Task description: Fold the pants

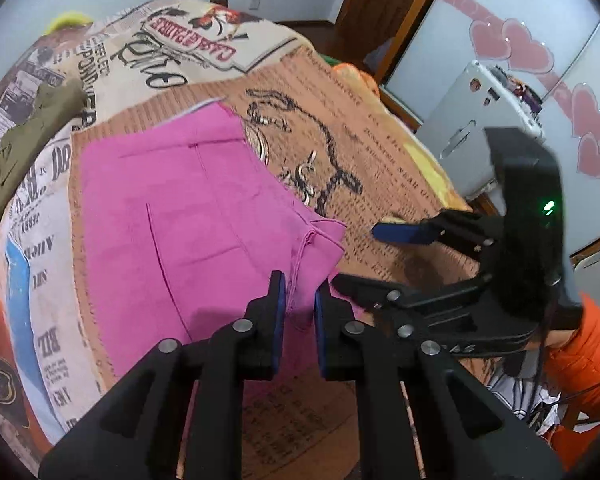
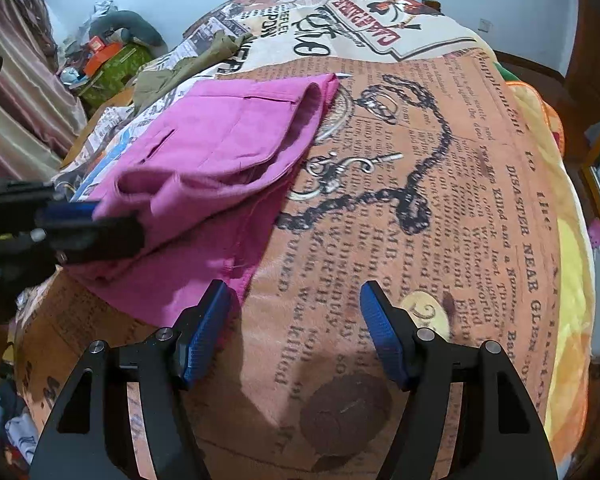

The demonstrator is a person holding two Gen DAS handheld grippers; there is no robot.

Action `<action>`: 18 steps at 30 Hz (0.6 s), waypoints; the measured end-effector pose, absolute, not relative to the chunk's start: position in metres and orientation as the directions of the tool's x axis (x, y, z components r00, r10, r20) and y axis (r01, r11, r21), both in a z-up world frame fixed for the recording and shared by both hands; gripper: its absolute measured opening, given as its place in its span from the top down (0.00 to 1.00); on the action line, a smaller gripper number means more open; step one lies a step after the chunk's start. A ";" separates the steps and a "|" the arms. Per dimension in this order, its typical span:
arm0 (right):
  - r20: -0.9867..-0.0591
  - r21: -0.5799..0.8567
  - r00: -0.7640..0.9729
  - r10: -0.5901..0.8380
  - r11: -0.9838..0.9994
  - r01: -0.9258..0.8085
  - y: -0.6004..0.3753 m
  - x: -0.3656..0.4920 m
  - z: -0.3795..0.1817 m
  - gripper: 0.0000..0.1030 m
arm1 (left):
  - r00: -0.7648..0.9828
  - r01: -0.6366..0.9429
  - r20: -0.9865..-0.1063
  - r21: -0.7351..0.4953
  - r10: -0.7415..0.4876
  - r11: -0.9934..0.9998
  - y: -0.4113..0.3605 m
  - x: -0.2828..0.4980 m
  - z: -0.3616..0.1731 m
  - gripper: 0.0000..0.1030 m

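Observation:
Pink pants [image 1: 172,216] lie partly folded on a bed with a newspaper-print cover [image 1: 380,152]. My left gripper [image 1: 300,312] is shut on the near edge of the pants, with a fold of pink cloth between its blue pads. In the right wrist view the pants [image 2: 220,152] lie at the left, and the left gripper [image 2: 88,228] grips their near corner. My right gripper [image 2: 296,332] is open and empty above the bedcover [image 2: 440,200], just right of the pants' near hem. It also shows in the left wrist view [image 1: 364,256], open.
An olive green garment [image 1: 24,144] lies on the bed beyond the pants, also in the right wrist view [image 2: 188,64]. A cluttered green box [image 2: 112,68] stands at the far left. A white appliance [image 1: 472,128] and a mirrored wardrobe [image 1: 540,40] stand right of the bed.

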State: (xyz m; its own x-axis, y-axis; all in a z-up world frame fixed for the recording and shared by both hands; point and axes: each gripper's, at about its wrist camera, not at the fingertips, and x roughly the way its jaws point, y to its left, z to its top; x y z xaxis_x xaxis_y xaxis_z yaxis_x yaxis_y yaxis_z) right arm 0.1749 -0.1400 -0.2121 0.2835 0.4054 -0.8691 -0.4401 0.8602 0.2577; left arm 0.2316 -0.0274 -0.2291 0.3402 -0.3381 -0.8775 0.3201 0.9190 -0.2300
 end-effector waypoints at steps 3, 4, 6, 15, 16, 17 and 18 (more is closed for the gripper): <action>-0.873 0.263 0.279 0.400 0.868 -0.420 -0.146 0.174 -0.211 0.37 | 0.346 0.325 -0.882 -0.206 -0.319 0.923 -0.029 0.230 -0.229 0.86; -0.875 0.263 0.280 0.396 0.872 -0.412 -0.148 0.174 -0.210 0.37 | 0.350 0.326 -0.883 -0.199 -0.314 0.924 -0.030 0.230 -0.228 0.82; -0.873 0.275 0.280 0.399 0.878 -0.393 -0.153 0.172 -0.208 0.37 | 0.365 0.329 -0.876 -0.194 -0.314 0.924 -0.028 0.227 -0.221 0.72; -0.815 0.321 0.367 0.449 0.876 -0.359 -0.160 0.170 -0.173 0.37 | 0.539 0.210 -0.834 -0.004 -0.119 0.978 0.023 0.236 -0.184 0.45; -0.805 0.330 0.375 0.459 0.873 -0.360 -0.157 0.172 -0.168 0.37 | 0.550 0.185 -0.831 0.018 -0.088 0.983 0.033 0.241 -0.183 0.45; -0.801 0.335 0.377 0.465 0.870 -0.362 -0.154 0.173 -0.165 0.37 | 0.556 0.162 -0.829 0.031 -0.065 0.986 0.043 0.246 -0.182 0.45; -0.794 0.342 0.380 0.475 0.865 -0.367 -0.150 0.175 -0.161 0.37 | 0.560 0.149 -0.827 0.039 -0.052 0.988 0.048 0.249 -0.182 0.45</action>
